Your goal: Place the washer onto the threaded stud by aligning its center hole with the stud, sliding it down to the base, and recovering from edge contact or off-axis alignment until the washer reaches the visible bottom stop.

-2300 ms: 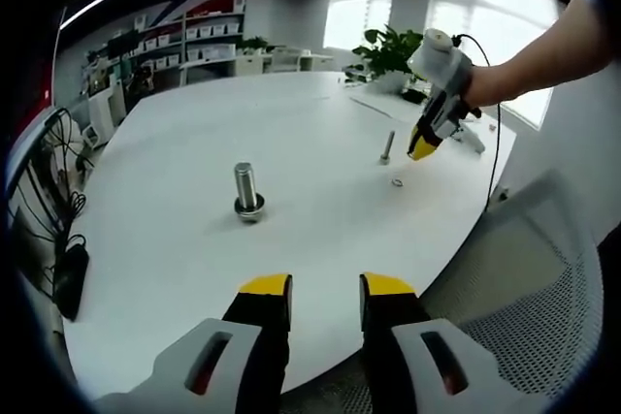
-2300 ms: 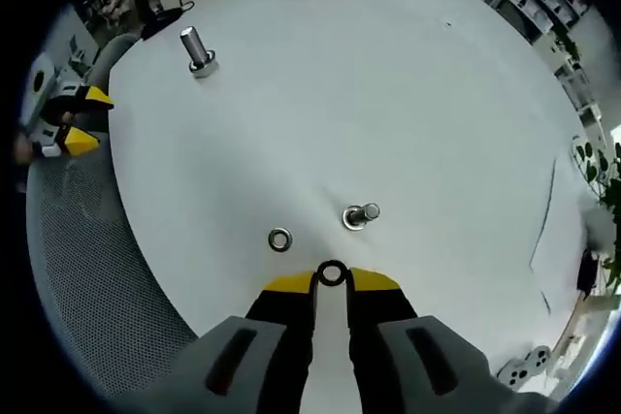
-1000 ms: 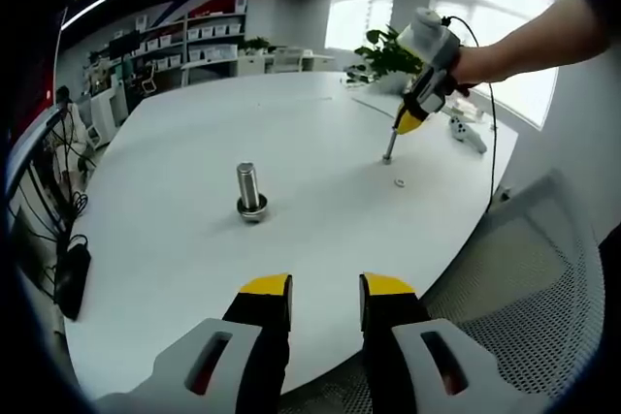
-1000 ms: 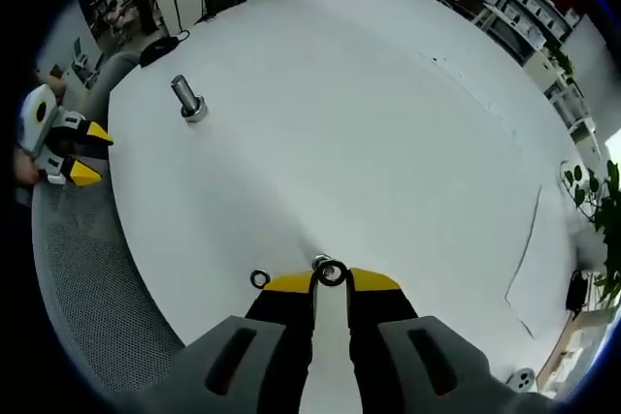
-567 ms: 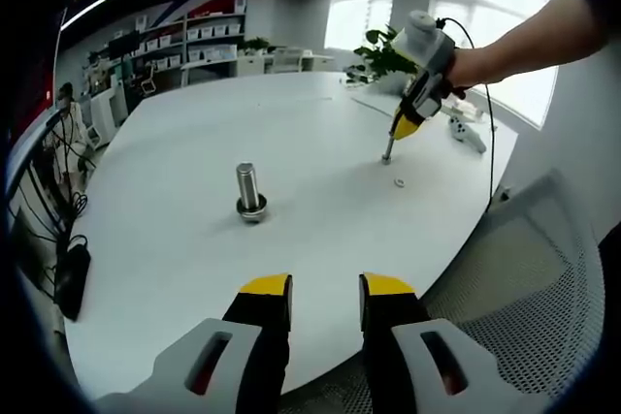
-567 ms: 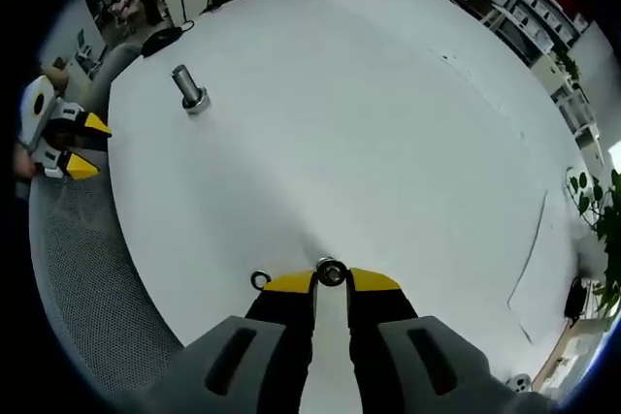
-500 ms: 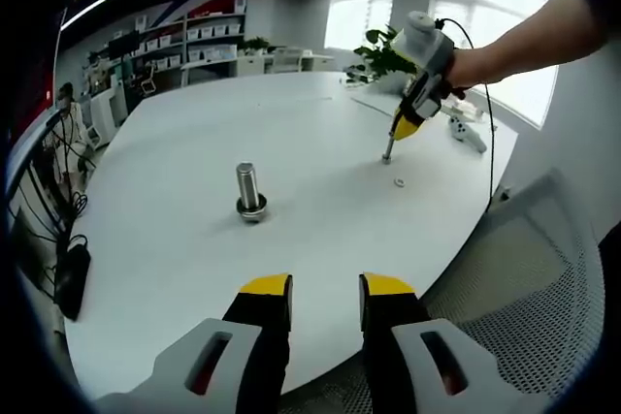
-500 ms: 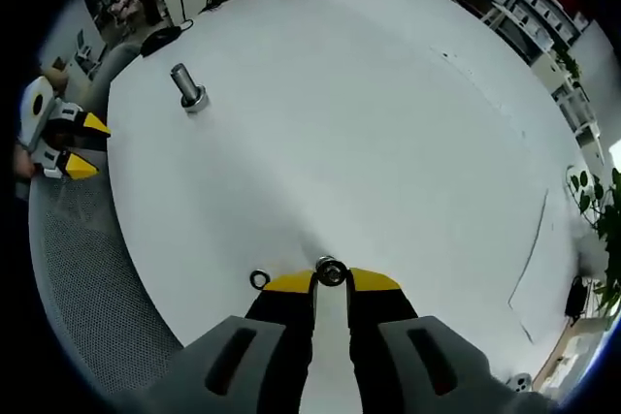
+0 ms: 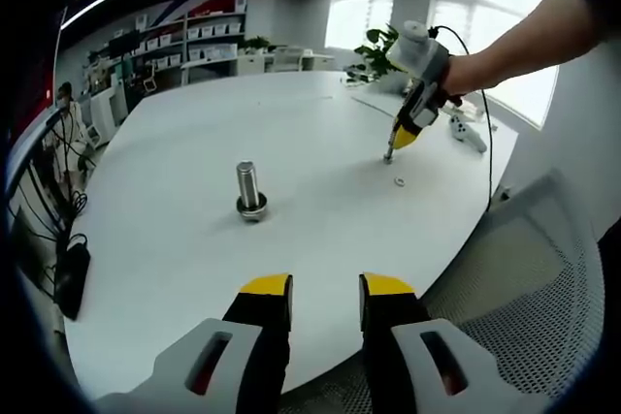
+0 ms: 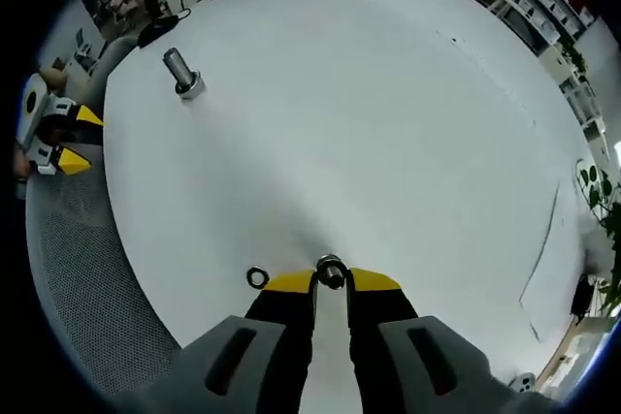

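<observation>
Steel washer [image 10: 331, 272], ringed over stud [image 9: 388, 149]

Left gripper view: table [image 9: 194, 239] spans the middle. Big bolt [image 9: 248, 191] stands upright on it at about 11 o'clock from the left gripper [image 9: 325, 290], well apart. Stud [image 9: 388, 149] stands upright toward 1 o'clock, far side of table. Right gripper [image 9: 401, 138] sits right at the stud's top. Loose washer [image 9: 399, 181] lies flat on the table just beside the stud, nearer the camera. Chair [image 9: 524, 288] at 3 to 4 o'clock, off the table edge.

Right gripper view: stud top with washer [image 10: 331, 271] is between the jaw tips. Loose washer at 9 o'clock of them, just beside. Big bolt at 11 o'clock, well apart. Left gripper at 9 o'clock, past the table edge.
</observation>
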